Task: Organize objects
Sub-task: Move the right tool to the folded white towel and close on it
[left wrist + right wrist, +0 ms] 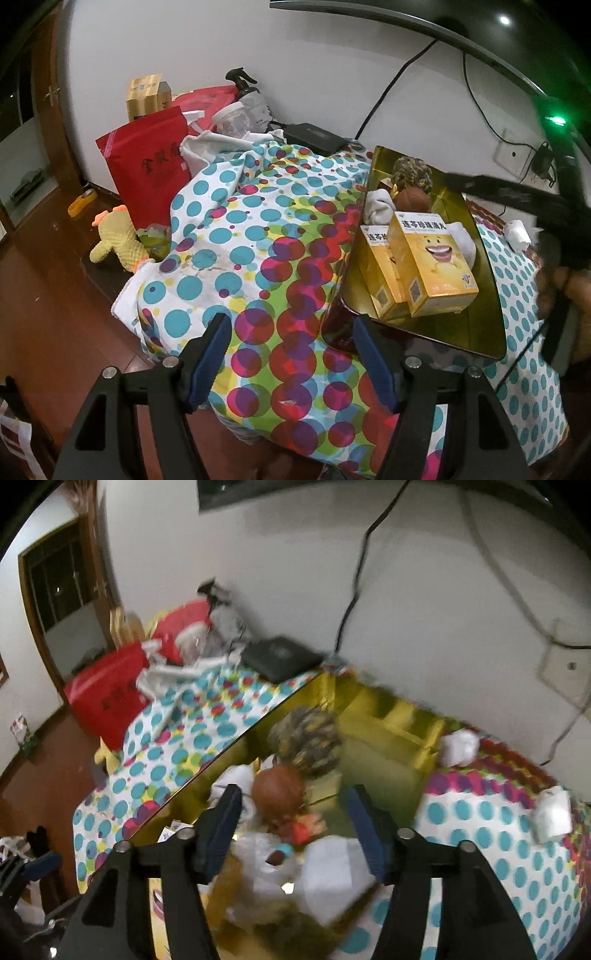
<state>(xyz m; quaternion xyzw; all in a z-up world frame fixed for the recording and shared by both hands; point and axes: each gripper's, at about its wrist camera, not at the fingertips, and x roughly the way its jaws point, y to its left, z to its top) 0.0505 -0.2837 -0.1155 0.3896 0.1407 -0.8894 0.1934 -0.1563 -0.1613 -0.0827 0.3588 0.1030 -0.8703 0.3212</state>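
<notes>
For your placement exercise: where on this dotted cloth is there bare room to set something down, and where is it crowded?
Free: the dotted cloth between the red pouch and the gold tin. Crowded: inside the tin, with yellow boxes, and the back corner around the spray bottle.

Left gripper (291,354) fingers spread wide, nothing between them, over the polka-dot cloth (258,236) | gold tin (487,295) beside its right finger, holding two yellow boxes (432,262), a brown ball (412,199) and a woven ball (412,171) | red bag (147,166) and yellow plush duck (114,240) off left.
</notes>
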